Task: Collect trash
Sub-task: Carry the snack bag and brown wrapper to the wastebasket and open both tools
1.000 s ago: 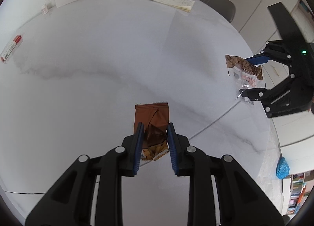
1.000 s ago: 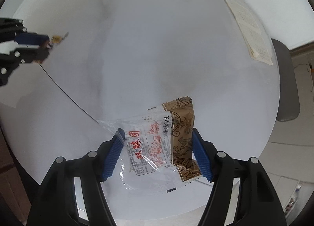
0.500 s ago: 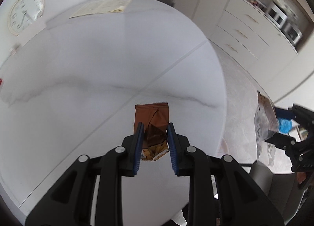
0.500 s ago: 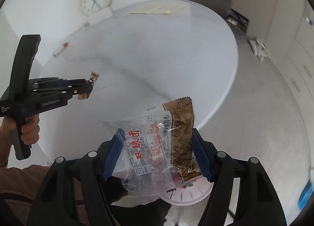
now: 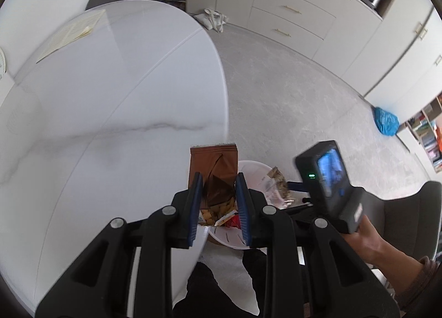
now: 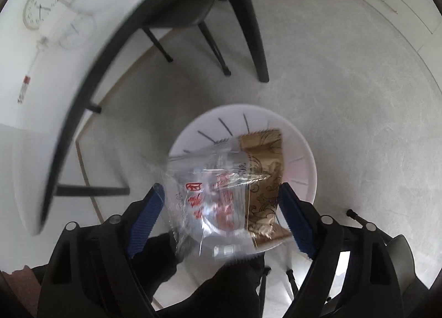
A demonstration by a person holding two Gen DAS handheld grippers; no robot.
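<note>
Much of the right wrist view is smeared by motion, so the red print on the clear wrapper [image 6: 212,202] cannot be read and its edges are hard to trace. The lower part of the white bin [image 6: 301,157] is covered there by the wrappers and the gripper. In the left wrist view only a slice of the bin [image 5: 251,168] is seen, behind the left gripper and the table [image 5: 110,97] edge; what lies at its bottom cannot be made out.

The left gripper [image 5: 218,202] is seen clamped on a brown snack bag [image 5: 214,160], torn open, with yellow pieces showing between the pads. The bag is held over the table edge, just beside the bin.

The jaws of the right gripper [image 6: 221,218] are opening, pointed down over the bin. The clear wrapper and a gold-brown wrapper [image 6: 265,168] are between the blue pads, above the bin's mouth; a gap is seen at the left pad, while contact at the right pad cannot be settled. In the left wrist view the right gripper is held in a hand [image 5: 367,238].
</note>
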